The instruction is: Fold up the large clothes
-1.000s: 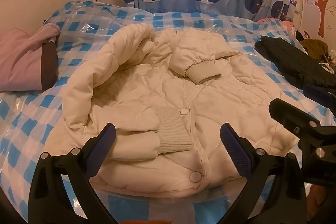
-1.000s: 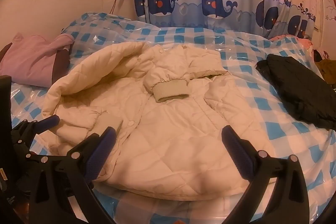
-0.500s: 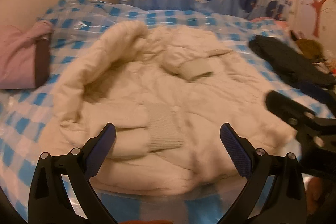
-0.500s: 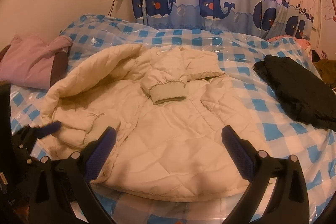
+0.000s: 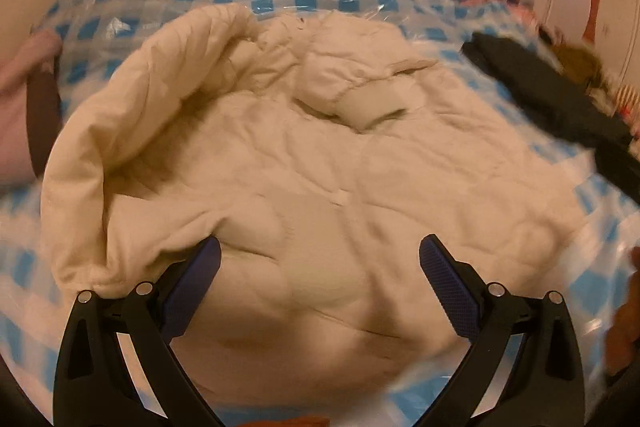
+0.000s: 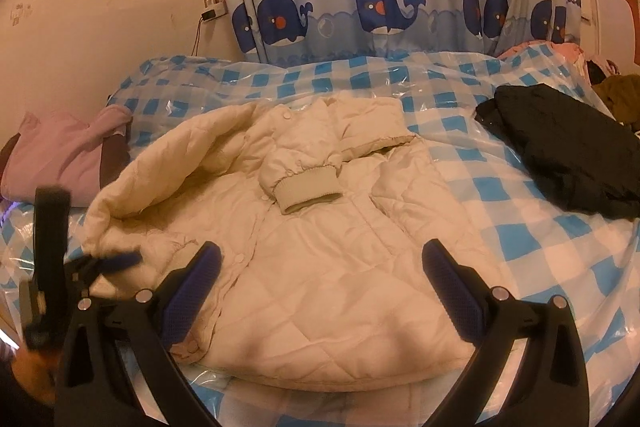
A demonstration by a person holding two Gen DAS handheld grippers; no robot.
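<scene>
While a folded black garment [image 6: 568,155] and a pink one [image 6: 60,155] flank it, the cream quilted puffer jacket [image 6: 320,247] sprawls mid-bed on the plastic-covered blue checked sheet [image 6: 520,235]. Left gripper [image 5: 320,291] hovers low over its near sleeve, fingers spread; right gripper [image 6: 320,291] hangs back, also gaping.

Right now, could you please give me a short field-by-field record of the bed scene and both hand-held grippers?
surface: bed with blue-checked cover under clear plastic
main garment: cream quilted jacket, lying flat, front up
sleeve: one ribbed cuff folded across the chest
other clothes: black garment to the right, pink garment to the left
left hand-held gripper: open, low over the jacket's left side
right hand-held gripper: open, above the hem
backdrop: whale curtain
</scene>
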